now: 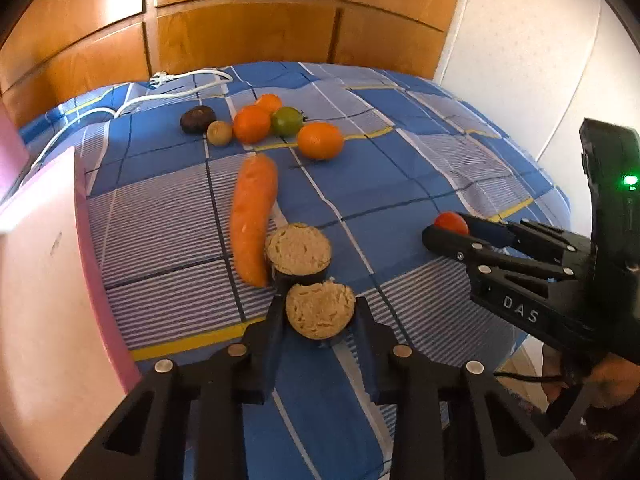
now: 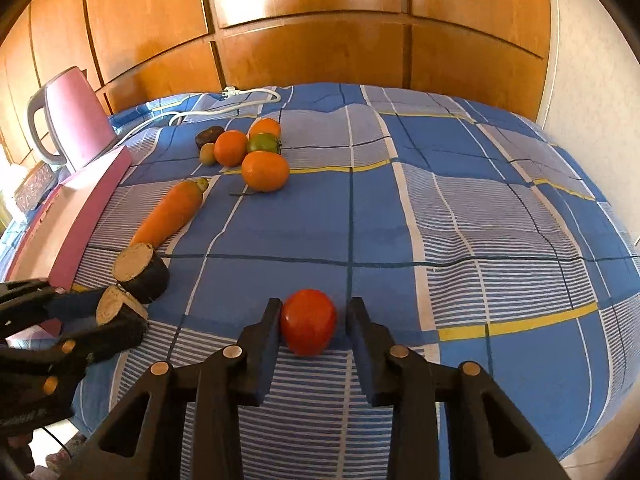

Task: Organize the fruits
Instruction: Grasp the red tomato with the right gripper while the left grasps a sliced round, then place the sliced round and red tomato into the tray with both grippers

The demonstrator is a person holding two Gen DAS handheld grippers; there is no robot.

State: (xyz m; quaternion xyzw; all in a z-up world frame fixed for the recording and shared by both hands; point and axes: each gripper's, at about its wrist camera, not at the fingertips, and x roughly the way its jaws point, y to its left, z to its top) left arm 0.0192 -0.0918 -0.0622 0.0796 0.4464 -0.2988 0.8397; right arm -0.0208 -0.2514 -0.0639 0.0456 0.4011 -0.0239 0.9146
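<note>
The left gripper (image 1: 320, 316) has its fingers (image 1: 266, 332) closed against the dark skin of the nearer cut aubergine piece (image 1: 320, 312), cut face turned up toward the camera. A second aubergine piece (image 1: 298, 252) lies just beyond it, touching the tip of a carrot (image 1: 253, 220) that lies lengthwise beside a pink box (image 1: 52, 280).

The right gripper (image 2: 312, 322) straddles a red tomato (image 2: 308, 322) resting on the checked blue cloth (image 2: 500, 240) that covers the surface. Its left finger touches the tomato, while a slim gap shows at the right finger, so the hold looks only partly seated.

Well apart, toward the wooden wardrobe (image 2: 320, 40), sit three oranges (image 2: 265, 171), a green fruit (image 2: 262, 143), a small kiwi (image 2: 207, 153) and a dark fruit (image 2: 209, 136), bunched and touching. That cluster looks like the gathering spot, so both held pieces probably belong there or in a group of their own.
</note>
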